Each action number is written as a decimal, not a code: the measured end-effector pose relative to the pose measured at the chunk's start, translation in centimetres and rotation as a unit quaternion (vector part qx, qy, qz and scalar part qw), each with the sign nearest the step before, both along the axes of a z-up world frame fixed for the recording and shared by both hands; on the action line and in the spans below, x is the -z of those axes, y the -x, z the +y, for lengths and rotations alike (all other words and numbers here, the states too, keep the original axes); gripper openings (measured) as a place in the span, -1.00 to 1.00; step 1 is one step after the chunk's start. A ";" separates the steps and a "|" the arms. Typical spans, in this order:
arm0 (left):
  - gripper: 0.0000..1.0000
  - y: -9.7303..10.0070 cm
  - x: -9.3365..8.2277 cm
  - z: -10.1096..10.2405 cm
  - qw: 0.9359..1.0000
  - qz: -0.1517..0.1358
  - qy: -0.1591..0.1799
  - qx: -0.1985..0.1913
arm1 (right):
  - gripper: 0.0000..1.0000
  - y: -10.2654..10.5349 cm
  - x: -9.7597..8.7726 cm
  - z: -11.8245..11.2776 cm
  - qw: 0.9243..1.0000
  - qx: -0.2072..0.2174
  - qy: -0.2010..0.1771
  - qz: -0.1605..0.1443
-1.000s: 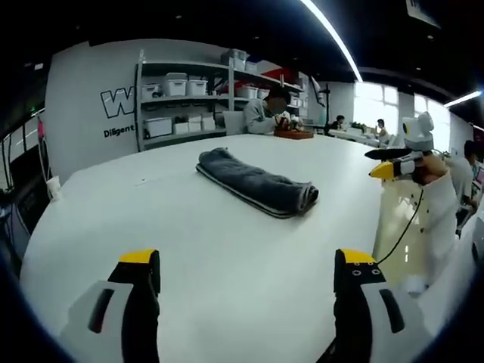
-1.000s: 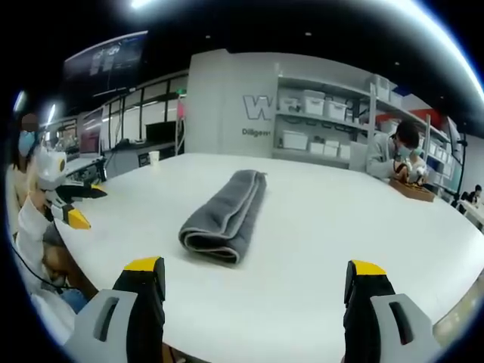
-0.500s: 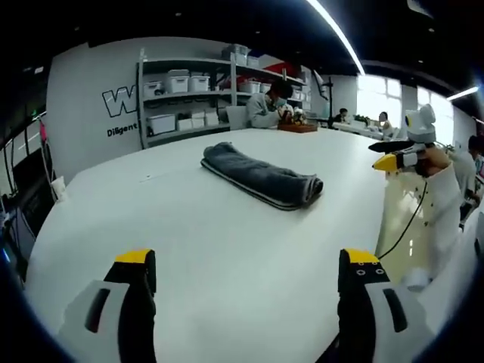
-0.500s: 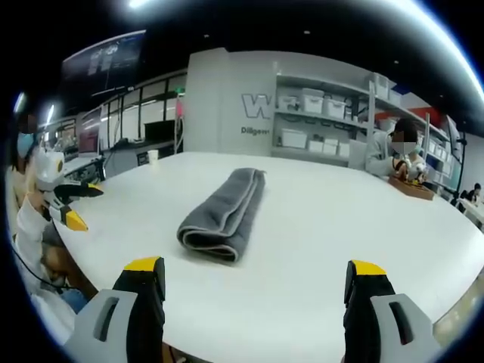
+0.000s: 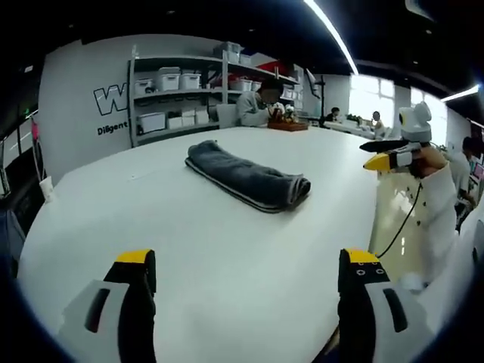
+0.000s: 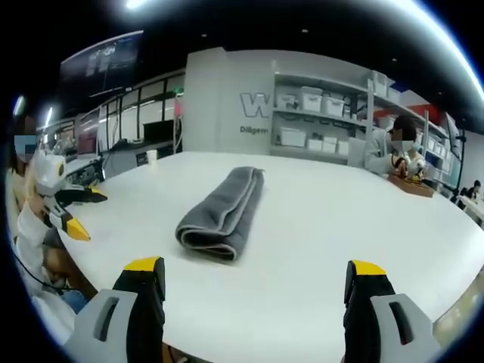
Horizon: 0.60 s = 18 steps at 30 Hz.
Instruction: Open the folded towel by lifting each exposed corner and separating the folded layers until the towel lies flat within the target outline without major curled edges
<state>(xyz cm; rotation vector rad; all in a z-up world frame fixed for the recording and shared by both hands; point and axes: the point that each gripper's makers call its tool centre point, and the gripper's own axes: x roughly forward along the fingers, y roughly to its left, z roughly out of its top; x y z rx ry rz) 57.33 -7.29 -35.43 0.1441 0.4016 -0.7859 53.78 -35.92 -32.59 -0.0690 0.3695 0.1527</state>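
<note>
A dark grey towel (image 5: pixel 247 177), folded into a long roll with a pale edge, lies on the white table (image 5: pixel 197 249). The right gripper view has the same towel (image 6: pixel 222 214) end-on, its layered fold facing me. My left gripper (image 5: pixel 246 276) hangs open over the table's near edge, well short of the towel, and it also appears at the left of the right gripper view (image 6: pixel 72 212). Open too, my right gripper (image 6: pixel 255 283) stays back from the towel, and it appears at the right of the left gripper view (image 5: pixel 384 155).
Shelves with white storage boxes (image 5: pixel 178 98) line the far wall. A person (image 6: pixel 392 155) sits at the table's far side beside a small brown tray (image 6: pixel 413 190). A cup (image 6: pixel 153 157) stands near the far left edge.
Both views have shifted slightly with the hands. The towel has not moved, and both grippers stay open.
</note>
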 end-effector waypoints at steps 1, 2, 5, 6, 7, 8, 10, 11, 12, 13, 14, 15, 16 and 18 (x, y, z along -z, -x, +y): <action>0.99 0.0 -0.1 -0.6 1.000 0.001 0.002 0.007 | 0.98 0.0 0.0 0.0 1.000 0.000 0.000 0.000; 0.99 0.0 -0.3 -1.1 1.000 -0.002 0.000 0.013 | 0.98 0.0 0.1 0.1 1.000 -0.001 -0.001 0.001; 0.99 -0.4 -0.5 -2.8 0.999 -0.015 -0.015 0.024 | 0.98 0.0 0.2 0.1 1.000 -0.004 0.001 0.005; 0.99 -0.5 -0.6 -3.5 0.999 -0.019 -0.019 0.031 | 0.98 0.0 0.1 0.1 1.000 -0.003 0.001 0.004; 0.99 -0.7 -0.8 -4.6 0.999 -0.023 -0.021 0.041 | 0.98 0.0 0.1 0.1 1.000 -0.002 -0.001 0.002; 0.99 -0.8 -1.0 -5.5 0.998 -0.027 -0.022 0.051 | 0.98 0.0 0.0 0.1 1.000 -0.002 -0.002 0.001; 0.99 -1.2 -1.5 -7.2 0.997 -0.040 -0.024 0.064 | 0.98 0.1 -0.1 0.1 1.000 -0.003 -0.002 0.001; 0.99 -1.4 -1.6 -7.9 0.997 -0.042 -0.025 0.067 | 0.98 0.1 -0.1 0.2 1.000 -0.003 -0.001 0.001; 0.99 -1.6 -1.8 -8.6 0.996 -0.043 -0.025 0.070 | 0.98 0.1 -0.2 0.2 1.000 -0.003 -0.001 0.000; 0.99 -1.8 -1.8 -9.0 0.996 -0.043 -0.025 0.071 | 0.98 0.2 -0.3 0.2 1.000 -0.003 -0.001 -0.001; 0.99 -1.9 -1.9 -9.6 0.996 -0.043 -0.024 0.074 | 0.98 0.2 -0.4 0.2 1.000 -0.003 -0.002 -0.003; 0.97 -2.0 -2.0 -9.8 0.996 -0.045 -0.023 0.075 | 0.98 0.2 -0.5 0.3 1.000 -0.004 -0.001 -0.004; 0.95 -2.3 -2.1 -10.8 0.995 -0.051 -0.024 0.079 | 0.98 0.2 -0.5 0.3 1.000 -0.005 0.000 -0.003; 0.90 -3.0 -2.0 -11.7 0.994 -0.062 -0.034 0.078 | 0.98 0.2 -0.4 0.3 1.000 -0.005 0.001 -0.002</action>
